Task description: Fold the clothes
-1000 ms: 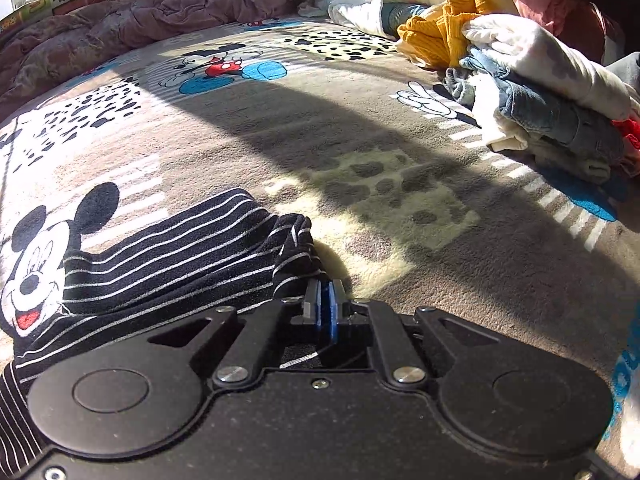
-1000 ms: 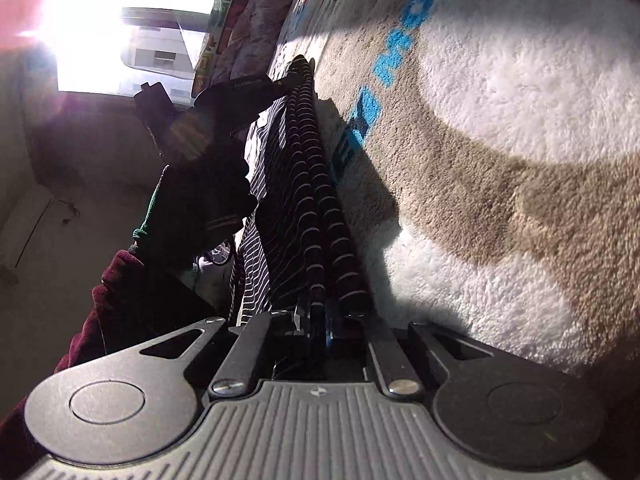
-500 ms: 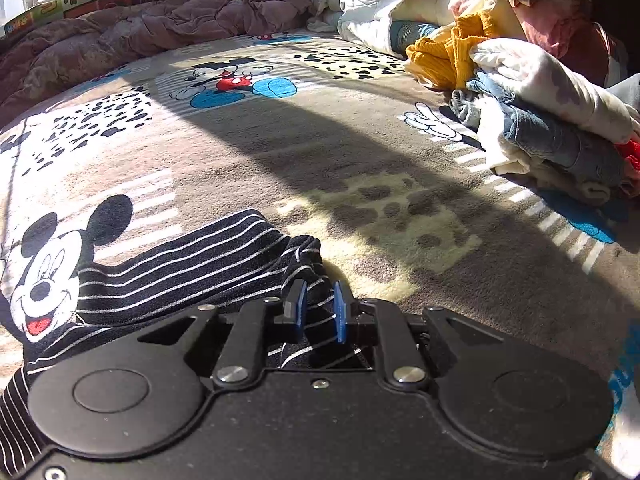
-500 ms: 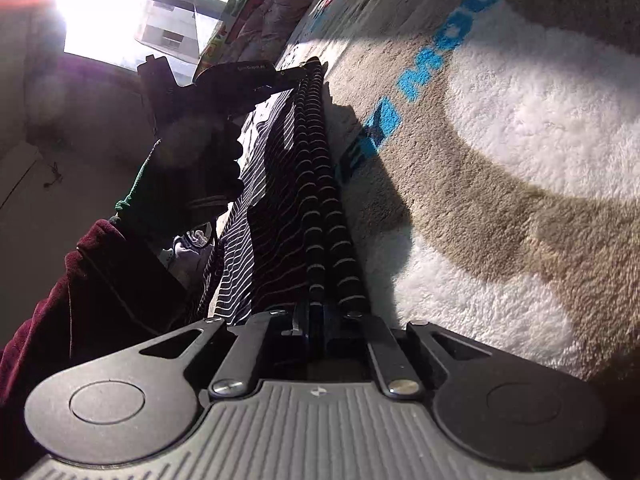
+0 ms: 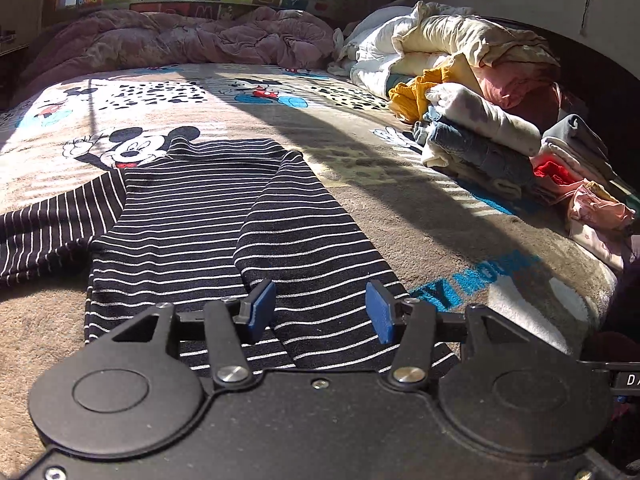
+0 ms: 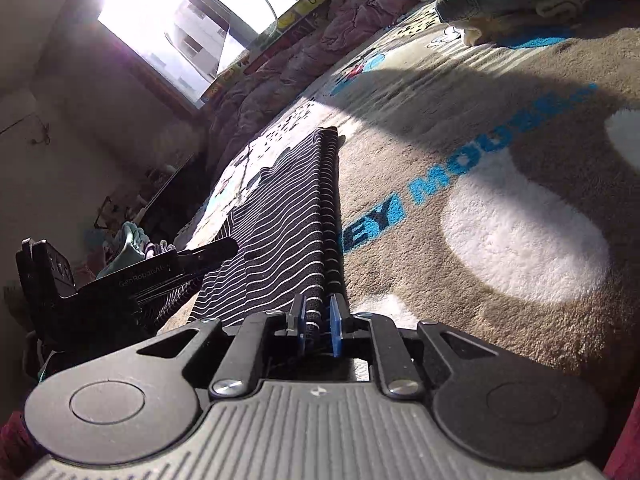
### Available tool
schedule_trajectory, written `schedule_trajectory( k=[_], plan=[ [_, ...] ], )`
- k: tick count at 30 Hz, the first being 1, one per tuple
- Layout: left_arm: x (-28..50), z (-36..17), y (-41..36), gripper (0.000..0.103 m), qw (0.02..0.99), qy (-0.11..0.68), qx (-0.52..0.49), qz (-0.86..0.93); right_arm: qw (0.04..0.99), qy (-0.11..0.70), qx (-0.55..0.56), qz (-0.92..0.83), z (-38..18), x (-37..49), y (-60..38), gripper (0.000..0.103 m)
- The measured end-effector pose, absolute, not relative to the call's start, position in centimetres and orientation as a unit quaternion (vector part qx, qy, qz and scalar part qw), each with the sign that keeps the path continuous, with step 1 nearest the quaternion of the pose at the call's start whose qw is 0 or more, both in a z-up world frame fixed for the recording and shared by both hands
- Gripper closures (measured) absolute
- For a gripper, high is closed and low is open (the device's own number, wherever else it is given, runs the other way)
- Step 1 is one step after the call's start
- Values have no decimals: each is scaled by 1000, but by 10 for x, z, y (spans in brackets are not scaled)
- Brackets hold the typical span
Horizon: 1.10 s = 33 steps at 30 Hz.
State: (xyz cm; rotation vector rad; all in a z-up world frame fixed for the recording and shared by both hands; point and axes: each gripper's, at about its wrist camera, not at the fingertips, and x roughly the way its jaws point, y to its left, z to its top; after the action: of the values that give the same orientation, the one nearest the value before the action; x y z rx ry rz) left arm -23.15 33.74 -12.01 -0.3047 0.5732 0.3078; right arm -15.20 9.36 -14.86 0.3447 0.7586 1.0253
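Note:
A black shirt with thin white stripes (image 5: 224,220) lies flat on the Mickey Mouse blanket (image 5: 400,208), its right side folded in over the body and one sleeve spread out to the left. My left gripper (image 5: 320,310) is open and empty, held just above the shirt's near hem. In the right wrist view the shirt (image 6: 288,220) runs away from me along its folded edge. My right gripper (image 6: 318,330) has its blue pads slightly apart around the hem at that edge. The left gripper (image 6: 160,272) shows there at the left.
A pile of folded and loose clothes (image 5: 480,136) lies along the blanket's right side. A rumpled purple quilt (image 5: 180,40) sits at the far end under the window. Small pink garments (image 5: 596,216) lie at the right edge.
My left gripper let go of the shirt, opened wide and pulled back toward the hem. My right gripper's pads have parted a little. The shirt now lies flat with its side folded over.

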Motion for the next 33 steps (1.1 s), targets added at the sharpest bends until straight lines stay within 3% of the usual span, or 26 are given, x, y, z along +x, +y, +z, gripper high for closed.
schedule_trajectory(
  k=[2, 4, 8, 14, 17, 22, 25, 29, 33],
  plan=[
    [-239, -128, 328, 70, 933, 280, -161, 156, 805, 296, 105, 503, -139, -167, 103, 87],
    [-240, -131, 321, 70, 935, 273, -168, 151, 807, 261, 64, 525, -137, -176, 117, 88],
    [-239, -142, 308, 70, 936, 279, -167, 137, 795, 333, 31, 507, -167, -160, 133, 92],
    [-245, -150, 284, 70, 944, 282, -92, 148, 803, 326, 37, 498, -166, -159, 128, 94],
    [-247, -155, 279, 70, 940, 296, -93, 141, 805, 339, 47, 485, -173, -156, 124, 75],
    [-263, -151, 288, 69, 935, 290, -136, 150, 817, 322, 48, 476, -165, -162, 116, 75],
    [-291, -140, 303, 64, 929, 254, -191, 189, 829, 301, 44, 469, -158, -165, 110, 74],
    [-335, -140, 339, 41, 891, 192, -324, 253, 837, 266, 23, 477, -150, -174, 115, 73],
    [-369, -139, 360, 37, 860, 138, -409, 274, 834, 229, -15, 501, -145, -189, 127, 73]
  ],
)
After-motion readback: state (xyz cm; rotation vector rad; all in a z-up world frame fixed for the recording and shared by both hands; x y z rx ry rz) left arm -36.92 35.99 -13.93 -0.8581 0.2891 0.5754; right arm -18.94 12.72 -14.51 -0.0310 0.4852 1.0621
